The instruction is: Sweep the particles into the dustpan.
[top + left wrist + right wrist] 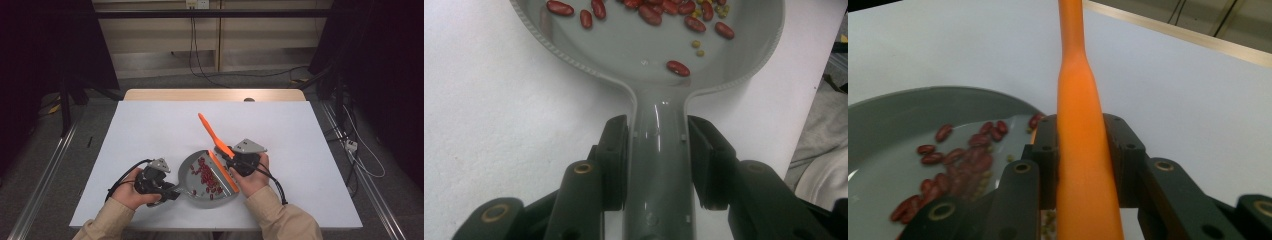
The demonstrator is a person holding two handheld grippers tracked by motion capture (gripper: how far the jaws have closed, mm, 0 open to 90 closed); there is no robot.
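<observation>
Both hands low: left gripper [167, 192] clamps dustpan [200, 177], right gripper [227, 159] brush [215, 136].

Both forearms, in tan sleeves, came in from the bottom of the high view, angled inward toward each other over the near part of the table. The left hand [131, 192] gripped the left gripper [167, 191] low and pointing rightward, its two black jaws pressed against either side of the grey dustpan handle [659, 165]. The right hand [252, 177] held the right gripper [225, 152] pointing up and away to the left, its jaws clamped on the orange brush handle [1083, 150].
</observation>
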